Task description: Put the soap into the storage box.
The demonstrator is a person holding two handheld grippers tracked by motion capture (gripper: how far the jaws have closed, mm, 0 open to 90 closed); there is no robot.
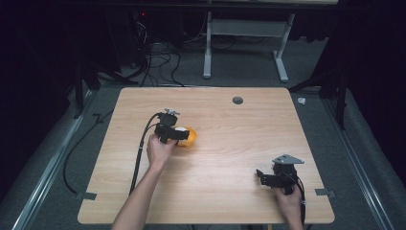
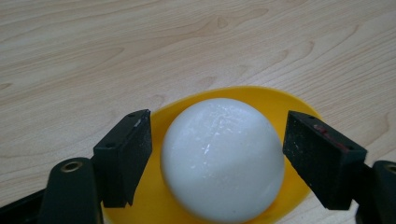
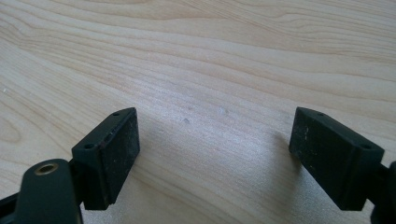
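Close to the person, the right gripper (image 1: 266,178) hovered over the bare pale wooden table (image 3: 210,60). Its jaws stood wide apart and held nothing.

Farther out, near the middle of the table, a smooth white ball (image 2: 223,156) sat in a shallow yellow plastic bowl (image 2: 161,119). The left gripper (image 2: 217,156) had its jaws wide, one on each side of the ball, with small gaps, so it was not squeezing yet.

The ball looked hard, shiny and slippery, and it could roll away. The best place to grab it seemed to be across its fat middle.
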